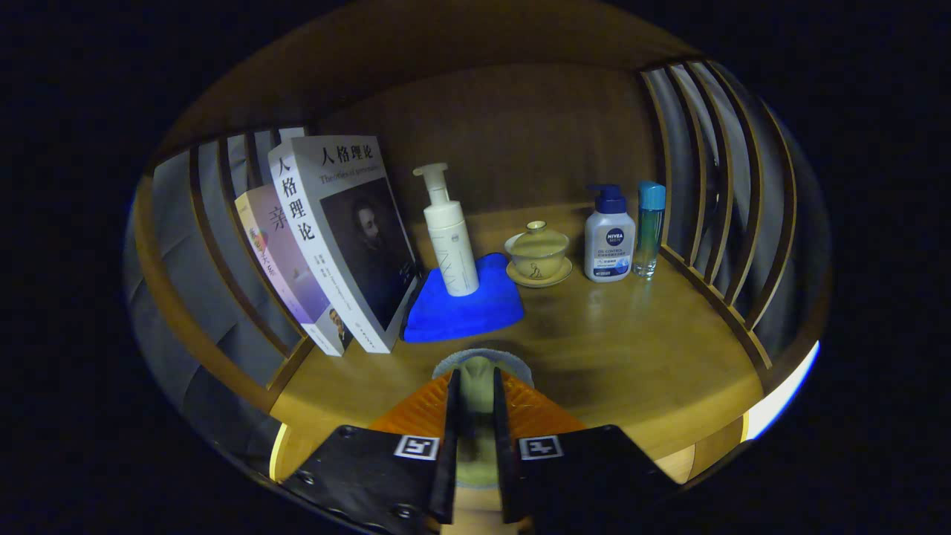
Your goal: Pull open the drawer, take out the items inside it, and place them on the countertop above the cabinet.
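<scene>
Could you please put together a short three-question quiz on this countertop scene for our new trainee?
1. True or false: the white pump bottle stands on the blue cloth.
2. What stands between the blue cloth and the blue-capped lotion bottle?
3. The claw is: A) wide open, B) closed on a pale item.

Key: 1 true; 2 the lidded tea cup on its saucer; 3 B.

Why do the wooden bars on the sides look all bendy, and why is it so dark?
Gripper view: a fisheye lens bows the side bars and the countertop edge; light is dim, with soft glare on the wood; the books and bottles are sharp; the grey thing gripped in the claw is blurred.
</scene>
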The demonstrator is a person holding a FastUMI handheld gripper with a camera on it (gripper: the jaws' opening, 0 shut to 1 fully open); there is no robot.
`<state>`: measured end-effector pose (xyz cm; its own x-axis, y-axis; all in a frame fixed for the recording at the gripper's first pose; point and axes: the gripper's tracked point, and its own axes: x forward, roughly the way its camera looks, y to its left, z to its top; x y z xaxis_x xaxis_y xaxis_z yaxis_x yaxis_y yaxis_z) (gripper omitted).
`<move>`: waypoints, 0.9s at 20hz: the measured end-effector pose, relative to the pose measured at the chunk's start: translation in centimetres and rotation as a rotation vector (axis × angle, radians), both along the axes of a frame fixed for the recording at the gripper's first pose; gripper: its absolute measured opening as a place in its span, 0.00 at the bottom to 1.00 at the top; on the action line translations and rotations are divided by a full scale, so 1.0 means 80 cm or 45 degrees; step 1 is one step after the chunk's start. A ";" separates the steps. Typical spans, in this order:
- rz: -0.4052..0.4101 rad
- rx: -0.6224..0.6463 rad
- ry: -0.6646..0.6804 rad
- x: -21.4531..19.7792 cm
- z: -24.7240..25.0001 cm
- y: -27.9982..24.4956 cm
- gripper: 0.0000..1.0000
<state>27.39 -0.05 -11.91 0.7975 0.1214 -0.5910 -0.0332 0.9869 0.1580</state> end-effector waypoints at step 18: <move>0.045 -0.186 -0.612 -0.184 0.105 0.009 0.98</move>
<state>12.68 0.66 -3.49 0.9806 0.0965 -0.1707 -0.1019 0.9945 -0.0232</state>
